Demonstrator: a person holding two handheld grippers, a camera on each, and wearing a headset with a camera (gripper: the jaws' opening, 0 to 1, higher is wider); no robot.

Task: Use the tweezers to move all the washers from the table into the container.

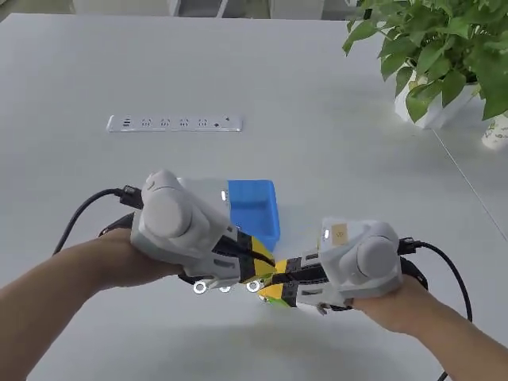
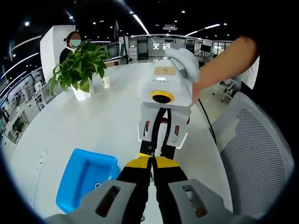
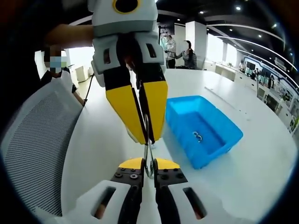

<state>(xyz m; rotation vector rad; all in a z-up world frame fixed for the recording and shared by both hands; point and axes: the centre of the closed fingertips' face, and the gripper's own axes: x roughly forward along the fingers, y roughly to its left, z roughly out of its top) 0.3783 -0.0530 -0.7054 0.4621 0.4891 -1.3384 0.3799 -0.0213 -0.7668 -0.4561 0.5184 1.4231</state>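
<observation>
White bench (image 1: 333, 127) spans scene. Potted plant (image 1: 432, 48) far right. Blue container (image 1: 255, 208) mid-bench, just beyond tongs. Power strip (image 1: 175, 123) far left of centre. Left tongs (image 2: 152, 163) and right tongs (image 3: 148, 164) meet tip to tip, both narrow, pinching tweezers (image 3: 148, 156). Three washers (image 1: 225, 287) in row on bench, near side, beneath left tongs. Others on container floor.
</observation>
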